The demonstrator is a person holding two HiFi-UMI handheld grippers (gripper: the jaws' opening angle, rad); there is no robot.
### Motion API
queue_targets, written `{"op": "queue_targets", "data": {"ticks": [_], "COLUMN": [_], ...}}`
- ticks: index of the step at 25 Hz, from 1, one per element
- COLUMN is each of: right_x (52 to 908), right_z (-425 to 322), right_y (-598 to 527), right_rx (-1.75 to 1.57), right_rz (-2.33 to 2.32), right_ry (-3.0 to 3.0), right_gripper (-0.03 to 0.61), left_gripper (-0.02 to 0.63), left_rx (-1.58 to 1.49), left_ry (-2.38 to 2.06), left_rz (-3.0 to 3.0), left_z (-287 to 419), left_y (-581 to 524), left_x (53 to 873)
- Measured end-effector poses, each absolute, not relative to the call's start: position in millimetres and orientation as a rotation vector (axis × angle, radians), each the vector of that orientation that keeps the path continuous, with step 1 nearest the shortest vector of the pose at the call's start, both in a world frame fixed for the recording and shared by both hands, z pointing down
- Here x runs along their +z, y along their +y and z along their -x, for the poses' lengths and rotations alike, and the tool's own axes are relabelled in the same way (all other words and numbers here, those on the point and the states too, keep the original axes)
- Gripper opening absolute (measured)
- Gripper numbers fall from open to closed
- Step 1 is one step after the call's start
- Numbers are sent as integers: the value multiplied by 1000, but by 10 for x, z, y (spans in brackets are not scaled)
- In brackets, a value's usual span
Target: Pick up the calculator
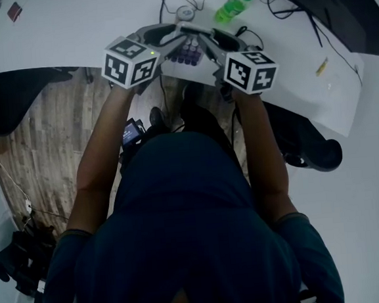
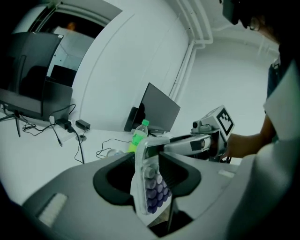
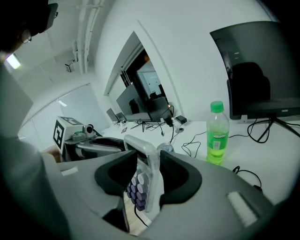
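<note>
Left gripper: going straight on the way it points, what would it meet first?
Probably the green bottle, which stands just beyond the calculator it grips, though depth is unclear.

Matt grey moulded plastic on left tool (image 2: pixel 149 171) and right tool (image 3: pixel 147 176), dull black pads (image 2: pixel 117 178) inside. Frosted, translucent plastic casing on the calculator (image 1: pixel 186 52), with glossy rounded purple keys (image 2: pixel 154 192). Clear, shiny green plastic bottle (image 3: pixel 217 136). Smooth white matt counter (image 1: pixel 66 26). Pale, worn wood-plank floor (image 1: pixel 49 133). Dark matt cloth shirt (image 1: pixel 183 227).
</note>
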State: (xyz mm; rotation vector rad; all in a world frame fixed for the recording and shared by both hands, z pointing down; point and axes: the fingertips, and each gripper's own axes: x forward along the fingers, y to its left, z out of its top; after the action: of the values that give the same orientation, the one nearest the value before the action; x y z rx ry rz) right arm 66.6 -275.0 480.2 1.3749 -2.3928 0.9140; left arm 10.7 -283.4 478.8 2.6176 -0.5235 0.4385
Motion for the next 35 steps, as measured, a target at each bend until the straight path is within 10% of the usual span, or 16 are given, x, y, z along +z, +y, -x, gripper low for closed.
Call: {"op": "queue_targets", "data": {"ticks": [35], "right_x": [3169], "right_z": [-311], "right_y": [-2036], "right_rx": [320], "right_rz": [-1421], "right_ry": [-2566], "right_gripper": [149], "left_gripper": [124], "left_rx": [31], "left_ry": [-604], "left_rz": [-2935], "left_z": [296], "left_y": [-2122], "left_x": [3266]}}
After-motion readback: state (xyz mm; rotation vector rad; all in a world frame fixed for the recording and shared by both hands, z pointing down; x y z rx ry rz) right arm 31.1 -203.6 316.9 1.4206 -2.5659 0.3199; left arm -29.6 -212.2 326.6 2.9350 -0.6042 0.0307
